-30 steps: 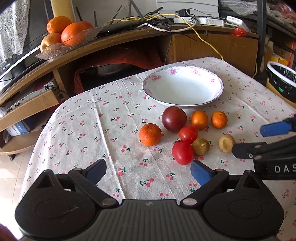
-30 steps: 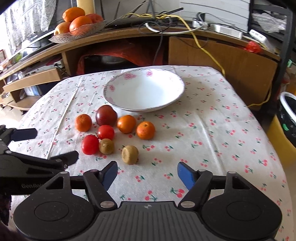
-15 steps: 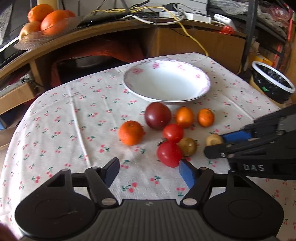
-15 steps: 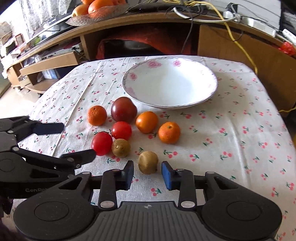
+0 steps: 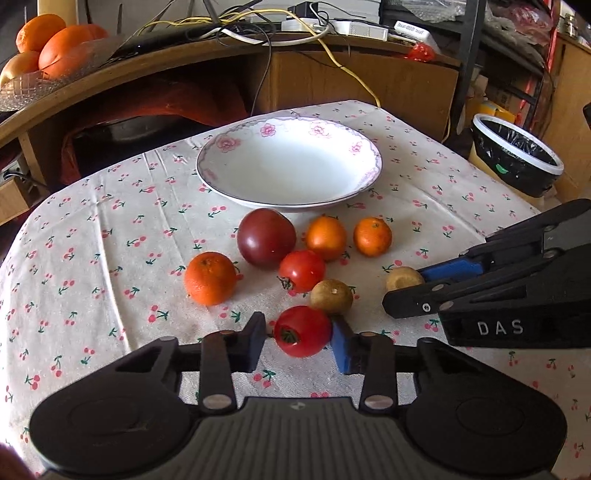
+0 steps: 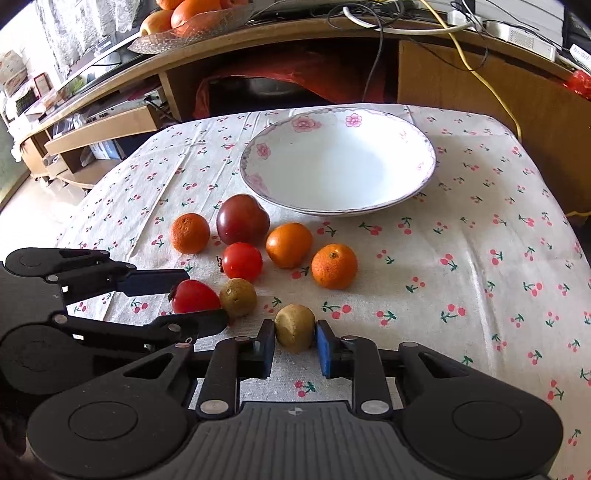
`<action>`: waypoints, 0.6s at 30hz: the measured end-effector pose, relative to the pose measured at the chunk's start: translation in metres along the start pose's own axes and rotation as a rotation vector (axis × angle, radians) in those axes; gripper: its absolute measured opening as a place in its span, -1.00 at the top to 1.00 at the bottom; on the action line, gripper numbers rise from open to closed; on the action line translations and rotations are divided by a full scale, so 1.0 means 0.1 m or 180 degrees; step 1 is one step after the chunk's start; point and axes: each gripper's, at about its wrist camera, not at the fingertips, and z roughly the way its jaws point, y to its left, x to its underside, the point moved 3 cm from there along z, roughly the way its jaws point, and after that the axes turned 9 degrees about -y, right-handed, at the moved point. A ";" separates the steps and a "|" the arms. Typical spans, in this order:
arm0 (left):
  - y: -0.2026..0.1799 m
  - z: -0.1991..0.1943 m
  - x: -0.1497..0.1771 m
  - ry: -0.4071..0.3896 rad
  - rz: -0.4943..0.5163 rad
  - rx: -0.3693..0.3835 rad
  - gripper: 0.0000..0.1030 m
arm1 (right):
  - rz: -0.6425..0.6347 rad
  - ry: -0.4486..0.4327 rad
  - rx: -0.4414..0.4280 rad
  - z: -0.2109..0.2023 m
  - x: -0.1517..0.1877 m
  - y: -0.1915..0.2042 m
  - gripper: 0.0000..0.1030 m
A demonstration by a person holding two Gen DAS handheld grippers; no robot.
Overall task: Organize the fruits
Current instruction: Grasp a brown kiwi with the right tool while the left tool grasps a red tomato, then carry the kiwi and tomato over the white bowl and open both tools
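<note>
An empty white flowered bowl [image 5: 236,184] [image 6: 417,188] stands at the far side of the cherry-print table. In front of it lie a dark red tomato [image 5: 266,236], three oranges [image 5: 209,277], a second red tomato [image 5: 301,270] and a kiwi [image 5: 331,296]. My left gripper [image 5: 298,339] is shut on the nearest red tomato [image 5: 302,330] [image 6: 194,295], which rests on the cloth. My right gripper [image 6: 294,341] is shut on another kiwi [image 6: 294,326] [image 5: 402,277], also on the cloth.
A wooden desk with cables [image 5: 295,26] and a glass dish of oranges [image 5: 48,44] stands behind the table. A lined bin [image 5: 517,155] sits on the floor at the right. The cloth at right [image 6: 480,277] holds no fruit.
Both grippers moved forward and down to the fruit and closed: the left around the nearest red tomato, the right around the kiwi.
</note>
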 end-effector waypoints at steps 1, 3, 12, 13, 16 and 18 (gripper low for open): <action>-0.01 -0.01 0.00 0.0007 0.0019 0.0023 0.23 | 0.0007 0.0001 0.0004 0.00 0.00 0.00 0.63; -0.01 -0.01 0.01 0.0026 0.0034 0.0022 0.23 | 0.0033 0.0002 0.0011 -0.01 0.01 -0.03 0.63; 0.03 -0.10 -0.12 0.0034 -0.0081 0.0039 0.24 | 0.0119 -0.0012 0.0019 -0.07 0.02 -0.09 0.63; 0.04 -0.11 -0.17 0.0015 -0.0083 0.0049 0.24 | 0.0127 -0.0033 0.0014 -0.09 0.00 -0.09 0.63; 0.07 -0.10 -0.34 -0.0049 -0.0077 0.0047 0.24 | 0.0155 -0.0107 -0.0009 -0.14 -0.09 -0.10 0.63; 0.12 -0.06 -0.45 -0.0076 -0.0138 0.0051 0.24 | 0.0170 -0.0161 0.0001 -0.17 -0.17 -0.12 0.63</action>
